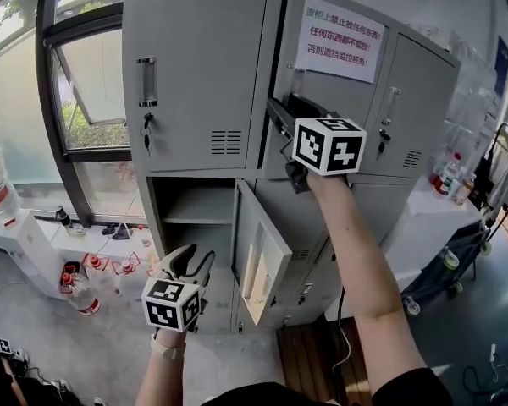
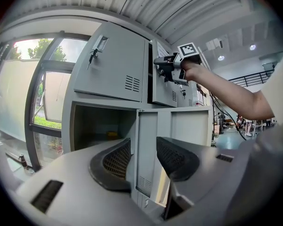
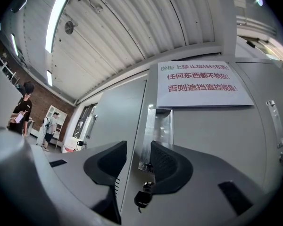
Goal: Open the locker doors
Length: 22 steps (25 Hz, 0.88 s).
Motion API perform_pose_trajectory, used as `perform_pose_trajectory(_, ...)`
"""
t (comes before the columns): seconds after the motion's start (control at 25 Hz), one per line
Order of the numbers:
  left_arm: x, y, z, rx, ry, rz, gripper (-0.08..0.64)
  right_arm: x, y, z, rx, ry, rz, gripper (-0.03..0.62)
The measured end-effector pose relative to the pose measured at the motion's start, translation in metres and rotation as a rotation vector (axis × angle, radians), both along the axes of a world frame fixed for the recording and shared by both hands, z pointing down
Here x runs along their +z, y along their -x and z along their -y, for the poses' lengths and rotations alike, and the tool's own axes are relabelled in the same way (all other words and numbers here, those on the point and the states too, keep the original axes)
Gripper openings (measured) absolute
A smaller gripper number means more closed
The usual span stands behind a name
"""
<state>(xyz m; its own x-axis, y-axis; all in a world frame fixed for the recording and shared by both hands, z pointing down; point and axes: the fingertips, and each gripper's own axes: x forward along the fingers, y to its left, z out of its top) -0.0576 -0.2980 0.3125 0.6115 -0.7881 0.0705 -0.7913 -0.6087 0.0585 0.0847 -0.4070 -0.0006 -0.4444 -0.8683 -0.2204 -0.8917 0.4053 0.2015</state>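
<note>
The right gripper (image 3: 138, 155) straddles the handle (image 3: 156, 128) of an upper door (image 1: 364, 100), jaws apart, likely to pull it open. The left gripper (image 2: 143, 157) waits low, open and empty.

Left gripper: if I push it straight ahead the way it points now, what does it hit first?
Probably the swung-open grey metal lower locker door: it shows dead ahead past the open jaws of the left gripper. Depth is unclear.
</note>
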Motion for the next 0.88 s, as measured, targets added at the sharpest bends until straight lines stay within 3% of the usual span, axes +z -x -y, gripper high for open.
perform_pose_trajectory(0.24,0.003,-0.009,-0.012,0.004,-0.006,0.012,0.175,0.0,-0.01,-0.028,0.0,-0.008,0.003,0.14)
perform_pose_trajectory(0.88,0.008,-0.053,-0.059,0.075,-0.002,0.017,0.174,-0.001,-0.052,-0.116,-0.094,-0.035,0.03,0.152)
